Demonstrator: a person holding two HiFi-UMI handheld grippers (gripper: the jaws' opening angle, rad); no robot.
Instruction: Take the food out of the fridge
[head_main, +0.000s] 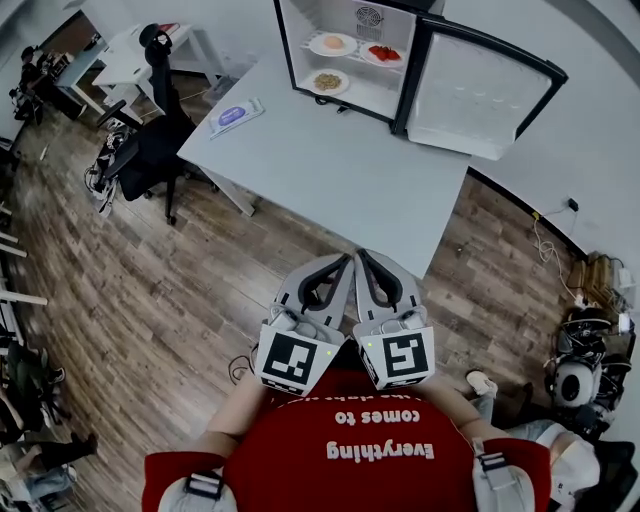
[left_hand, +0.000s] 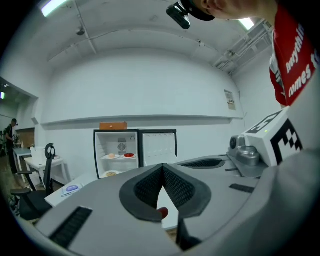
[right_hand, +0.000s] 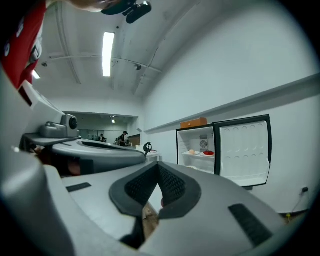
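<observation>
Inside the open fridge (head_main: 300, 30), at the far end of the counter (head_main: 340, 180), sit three plates of food. A plate of pale orange food (head_main: 333, 43) and a plate of red food (head_main: 383, 53) stand side by side on the upper shelf, and a plate of beige food (head_main: 327, 81) sits on the level below (what each dish is cannot be made out). The fridge door (head_main: 480, 95) stands wide to the right. There is one fridge, one counter, one blue-labelled packet (head_main: 237, 114) near the counter's left edge, and one black office chair (head_main: 150, 140) on the wooden floor.

The left tool (head_main: 345, 260) and the right tool (head_main: 362, 256) are well apart from the fridge, side by side at the person's chest. Each has its jaws closed together on nothing.

The step in hand looks like the approach. To do it well, open a tool before reaching the shelf, come in level, take one plate by its near rim, and draw it out flat, clear of the neighbouring plate and the door.
</observation>
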